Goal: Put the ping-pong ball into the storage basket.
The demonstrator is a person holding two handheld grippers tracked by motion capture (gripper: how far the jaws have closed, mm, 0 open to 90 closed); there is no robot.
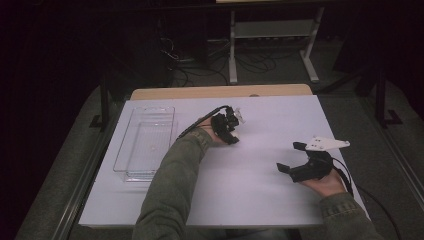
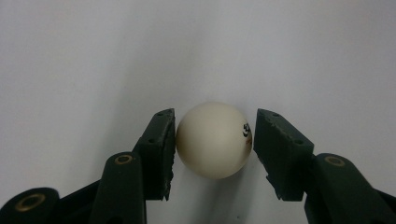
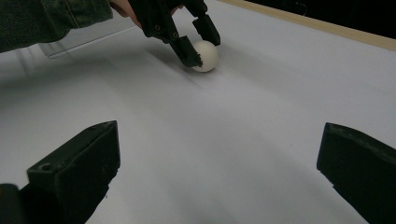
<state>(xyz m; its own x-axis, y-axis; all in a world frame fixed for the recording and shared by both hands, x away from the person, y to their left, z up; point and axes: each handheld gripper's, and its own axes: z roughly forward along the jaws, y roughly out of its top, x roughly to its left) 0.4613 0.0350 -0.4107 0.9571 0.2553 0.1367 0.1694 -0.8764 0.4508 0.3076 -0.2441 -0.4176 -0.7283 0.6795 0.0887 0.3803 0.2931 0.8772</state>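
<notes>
A cream-white ball (image 2: 212, 140) with a small black mark on its side rests on the white table top (image 1: 250, 195). My left gripper (image 2: 215, 114) is shut on the ball, one pad pressed against each side. The right gripper view has the same ball (image 3: 206, 55) farther off, with the left gripper (image 3: 201, 44) reaching down around it. From the high view, the left gripper (image 1: 227, 129) sits at the table's middle, toward the far side, and hides the ball. My right gripper (image 1: 290, 156) is held open at the right, jaws wide with nothing between them (image 3: 217, 172).
A clear plastic tray (image 1: 120, 150) lies on the left of the table, just left of the left forearm (image 1: 175, 170). The table's wooden far edge (image 1: 220, 92) runs behind the white sheet. Dark floor, cables and a metal stand (image 1: 272, 30) lie beyond.
</notes>
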